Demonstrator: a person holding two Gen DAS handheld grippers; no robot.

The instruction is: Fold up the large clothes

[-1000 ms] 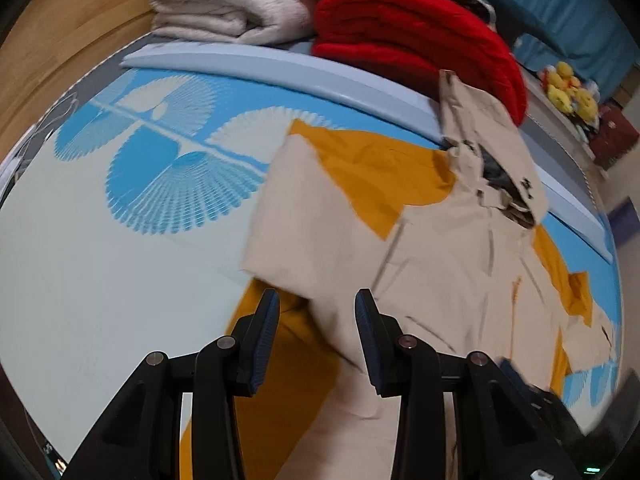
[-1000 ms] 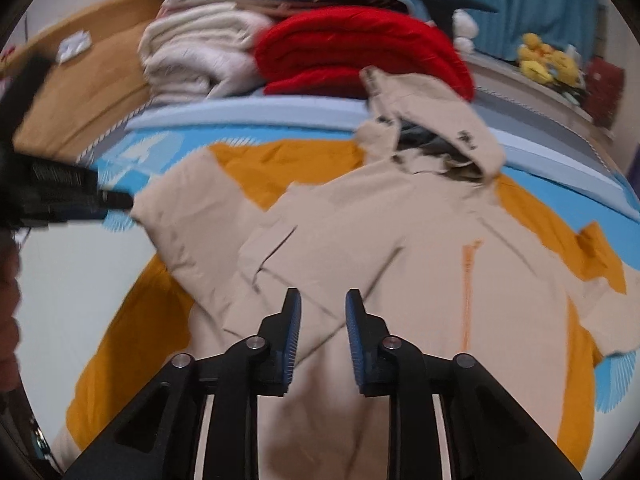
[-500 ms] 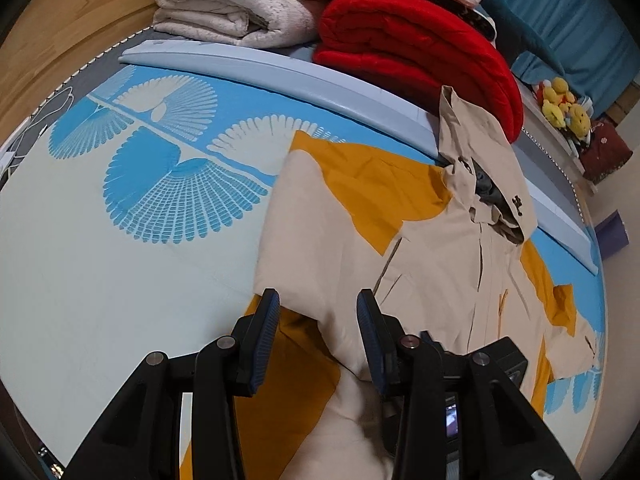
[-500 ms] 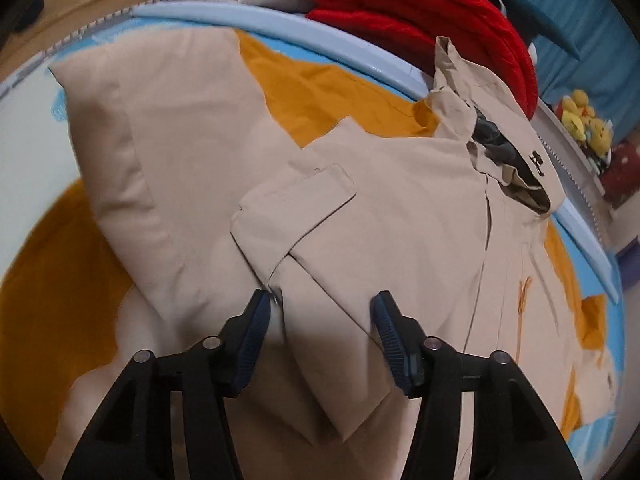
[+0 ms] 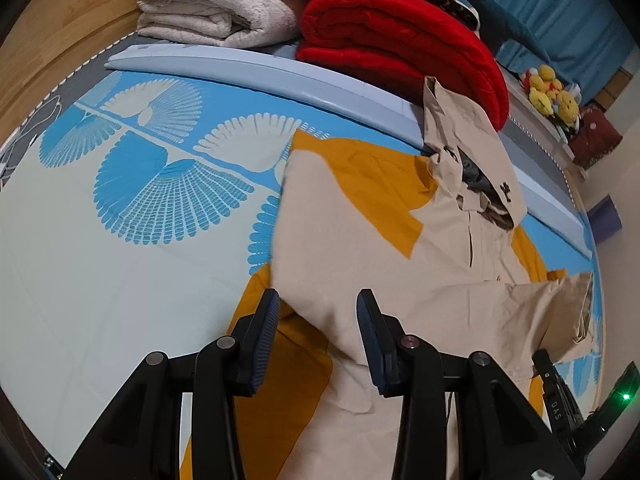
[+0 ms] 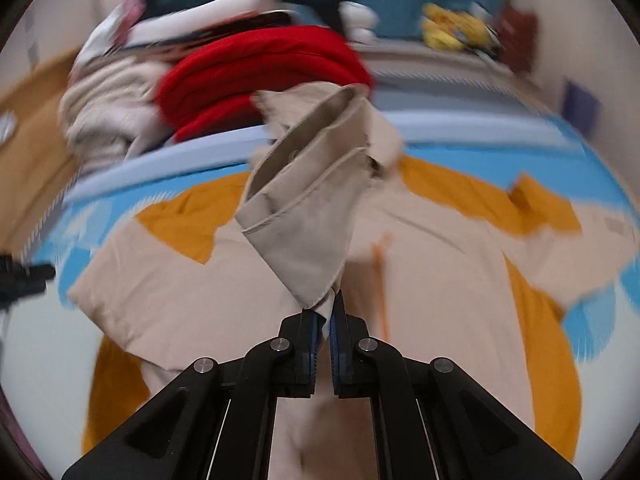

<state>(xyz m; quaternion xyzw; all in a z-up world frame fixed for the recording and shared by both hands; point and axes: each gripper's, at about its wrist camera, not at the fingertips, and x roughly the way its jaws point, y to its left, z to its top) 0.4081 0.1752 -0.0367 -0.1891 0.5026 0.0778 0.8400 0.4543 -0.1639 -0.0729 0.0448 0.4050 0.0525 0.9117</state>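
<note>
Beige-and-mustard hooded jacket (image 5: 400,272) spread front-up on a blue-and-white patterned mat (image 5: 120,208), hood (image 5: 472,152) toward the folded red blanket (image 5: 400,40) and cream blanket (image 5: 216,4) stacked beyond the mat's far edge; one sleeve already laid inward across the chest. Step in hand, by judgement: folding the other sleeve in over the body. Right gripper (image 6: 325,322) closed almost fully, pinching a corner of beige cloth, apparently the sleeve cuff (image 6: 304,216), lifted clear of the jacket; picture blurred, exact part of the garment uncertain. Left gripper (image 5: 316,328) partly open, nothing clamped, poised over the folded sleeve near the jacket's side, fabric visible between the pads but not pressed. Next move calls for carrying the pinched cloth across the chest, laying it flat, releasing without dragging the layer beneath. Compared with half a second earlier: right jaws then wide apart over the flat chest panel, now shut on raised cloth; view swung toward the hood; left gripper's view and opening nearly unchanged.
</note>
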